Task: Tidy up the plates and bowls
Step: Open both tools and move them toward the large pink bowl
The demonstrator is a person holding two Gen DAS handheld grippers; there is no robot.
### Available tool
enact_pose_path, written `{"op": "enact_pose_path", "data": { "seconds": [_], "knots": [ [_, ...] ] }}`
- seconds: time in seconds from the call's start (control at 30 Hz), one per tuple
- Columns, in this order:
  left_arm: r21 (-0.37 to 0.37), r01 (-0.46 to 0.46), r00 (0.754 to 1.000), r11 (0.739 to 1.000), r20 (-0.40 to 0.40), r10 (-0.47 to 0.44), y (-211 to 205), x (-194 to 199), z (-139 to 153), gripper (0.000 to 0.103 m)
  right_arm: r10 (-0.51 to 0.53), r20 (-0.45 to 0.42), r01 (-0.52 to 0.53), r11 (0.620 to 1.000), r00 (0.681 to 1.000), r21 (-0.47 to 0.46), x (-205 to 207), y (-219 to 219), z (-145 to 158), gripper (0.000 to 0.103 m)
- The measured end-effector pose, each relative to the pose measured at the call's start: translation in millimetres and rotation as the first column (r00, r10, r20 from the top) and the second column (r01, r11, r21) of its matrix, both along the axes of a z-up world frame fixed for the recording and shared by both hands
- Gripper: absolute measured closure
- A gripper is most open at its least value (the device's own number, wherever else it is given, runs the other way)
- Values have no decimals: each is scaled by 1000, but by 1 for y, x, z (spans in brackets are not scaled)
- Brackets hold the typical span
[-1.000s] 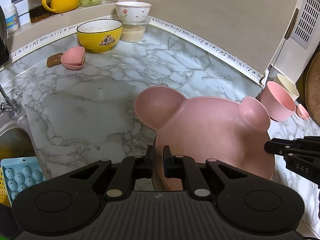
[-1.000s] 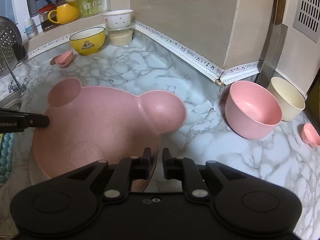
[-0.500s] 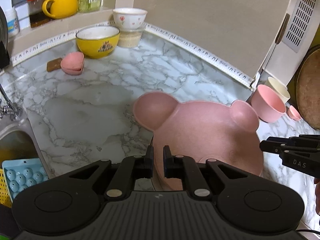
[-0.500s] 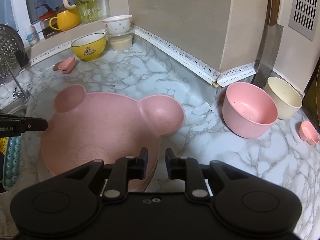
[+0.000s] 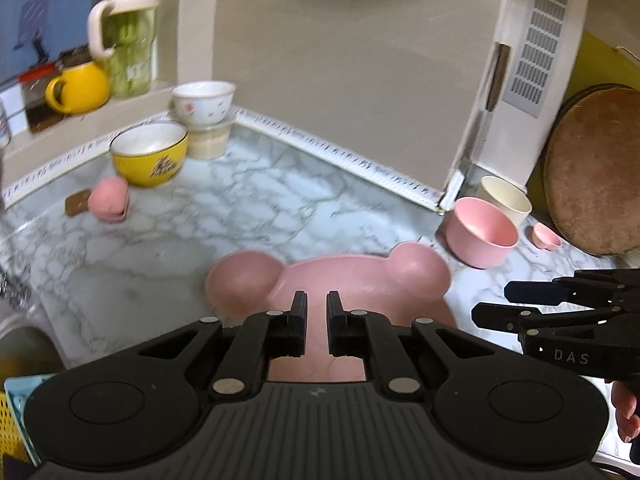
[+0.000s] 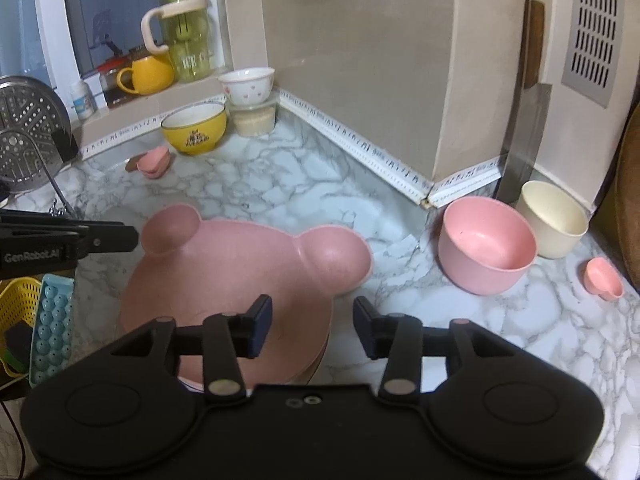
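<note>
A pink bear-shaped plate lies on top of another plate on the marble counter; it also shows in the left wrist view as the pink plate. My right gripper hovers over its near rim. Its jaws are opening, wide apart, with no pad touching the plate. My left gripper is shut with nothing held, above the plate. From the right wrist view the left gripper sits by the plate's left ear. The right gripper enters the left wrist view from the right.
A pink bowl, a cream bowl and a small pink dish stand at the right. A yellow bowl, a white bowl and a pink heart dish are at the back. A blue ice tray lies left.
Both grippers have risen and drawn back from the pink plate. The right jaws went from nearly shut at the rim to wide apart. The left jaws stayed shut.
</note>
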State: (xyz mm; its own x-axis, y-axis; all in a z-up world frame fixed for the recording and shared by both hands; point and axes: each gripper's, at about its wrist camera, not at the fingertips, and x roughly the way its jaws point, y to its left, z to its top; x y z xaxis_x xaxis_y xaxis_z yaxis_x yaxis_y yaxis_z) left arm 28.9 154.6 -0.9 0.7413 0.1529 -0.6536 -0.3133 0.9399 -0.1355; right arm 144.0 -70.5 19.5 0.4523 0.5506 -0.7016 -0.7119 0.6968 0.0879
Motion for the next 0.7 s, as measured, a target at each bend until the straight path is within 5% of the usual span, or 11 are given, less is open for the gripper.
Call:
{"op": "enact_pose_path", "data": {
  "seconds": [0.17,0.3,0.7],
  "knots": [
    [-2,38,999,999,28,-38,-13,10,6,81,-22,36,21,1000,999,18,-1,-14,12,42],
    [5,58,996,998,66,-58,-25,17,12,43,-43,71,41,999,997,26,-2,-28,20,37],
    [66,139,981,988,126,-146,-82,61,29,26,-172,134,163,984,976,77,27,-94,37,1]
  ]
}}
